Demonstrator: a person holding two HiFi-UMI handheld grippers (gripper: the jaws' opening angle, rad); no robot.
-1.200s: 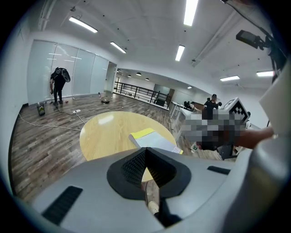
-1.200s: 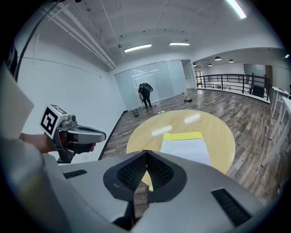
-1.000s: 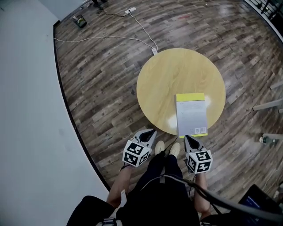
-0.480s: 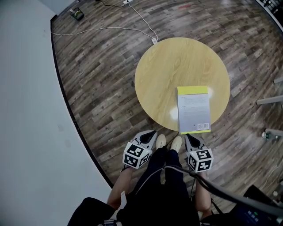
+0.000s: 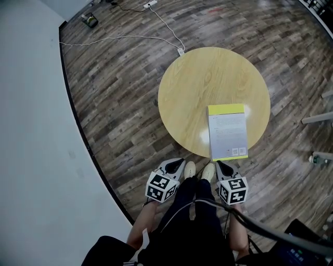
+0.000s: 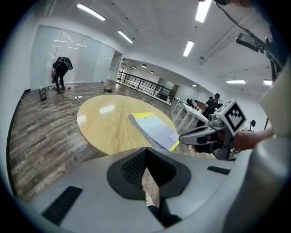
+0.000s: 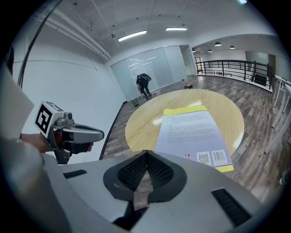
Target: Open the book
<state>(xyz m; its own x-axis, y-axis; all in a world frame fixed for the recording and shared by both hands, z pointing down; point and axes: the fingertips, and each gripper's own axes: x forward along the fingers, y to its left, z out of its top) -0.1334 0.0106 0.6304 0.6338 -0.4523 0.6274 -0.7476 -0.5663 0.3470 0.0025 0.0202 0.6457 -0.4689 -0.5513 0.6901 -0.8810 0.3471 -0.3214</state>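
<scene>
A closed book (image 5: 227,131) lies back cover up on the round wooden table (image 5: 197,88), at its near right edge. It is pale grey, with a yellow band at the far end. My left gripper (image 5: 175,165) hangs shut and empty below the table's near edge, left of the book. My right gripper (image 5: 222,167) is shut and empty too, just short of the book's near end. In the left gripper view the book (image 6: 154,129) lies ahead of the shut left gripper (image 6: 145,150). The right gripper view has the book (image 7: 193,132) ahead of the right gripper (image 7: 146,153).
A white cable (image 5: 125,37) runs over the wooden floor to a power strip (image 5: 152,5) beyond the table. A white wall (image 5: 31,130) bounds the left side. Metal furniture legs (image 5: 317,118) stand at the right. A person (image 6: 60,70) is far off by the glass wall.
Both grippers have sunk a little, close to the holder's legs. The book has not moved on the table. The head view has shifted slightly.
</scene>
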